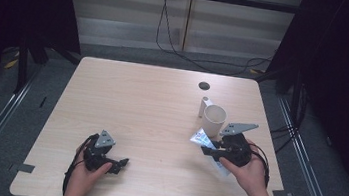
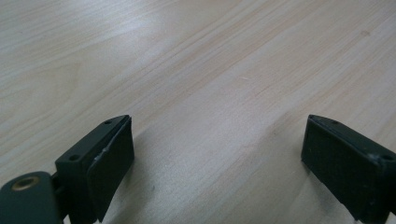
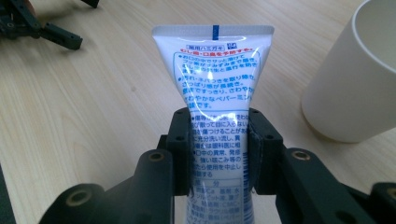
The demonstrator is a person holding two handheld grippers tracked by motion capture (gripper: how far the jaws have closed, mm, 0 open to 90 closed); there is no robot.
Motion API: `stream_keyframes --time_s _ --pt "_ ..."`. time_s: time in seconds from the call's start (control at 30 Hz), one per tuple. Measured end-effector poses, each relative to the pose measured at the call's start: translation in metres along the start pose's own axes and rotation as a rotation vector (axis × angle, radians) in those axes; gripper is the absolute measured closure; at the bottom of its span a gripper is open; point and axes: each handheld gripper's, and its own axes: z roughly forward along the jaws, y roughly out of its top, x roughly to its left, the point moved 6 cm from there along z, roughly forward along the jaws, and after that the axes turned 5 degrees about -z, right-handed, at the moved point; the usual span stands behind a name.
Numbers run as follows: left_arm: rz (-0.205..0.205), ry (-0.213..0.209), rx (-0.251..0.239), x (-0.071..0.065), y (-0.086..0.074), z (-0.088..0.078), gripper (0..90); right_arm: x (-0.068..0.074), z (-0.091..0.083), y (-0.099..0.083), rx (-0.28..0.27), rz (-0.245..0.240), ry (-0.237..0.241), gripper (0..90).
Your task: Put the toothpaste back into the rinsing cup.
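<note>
My right tool [image 3: 219,154] pinches a white printed plastic tube [image 3: 216,84] beside the cream paper cup [image 3: 355,74], while my left tool [image 2: 217,163] hangs spread over the pale wooden worktop [image 2: 187,56].

On the table [image 1: 151,105], the cup [image 1: 213,119] is standing toward the right side, just beyond the right gripper [image 1: 206,151] — the tube [image 3: 218,93] is sitting between its jaws, beside the cup. The left gripper [image 1: 121,164] is lying well apart, near the front-left edge.

White tube [image 3: 217,116], blue and red Japanese print
</note>
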Motion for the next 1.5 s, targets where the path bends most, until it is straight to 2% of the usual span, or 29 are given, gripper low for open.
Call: stream_keyframes --time_s 0.97,1.23,1.5 --pt "0.004 0.001 0.001 0.000 0.000 0.000 9.2 -0.010 -0.018 0.031 -0.201 0.036 -0.021 66.9" --pt "0.009 0.001 -0.001 0.001 0.000 0.000 9.2 -0.015 -0.023 0.040 -0.269 0.055 -0.047 66.9" --pt "0.009 0.000 -0.001 0.001 0.000 0.000 9.3 -0.018 -0.025 0.048 -0.295 0.046 -0.060 66.9"
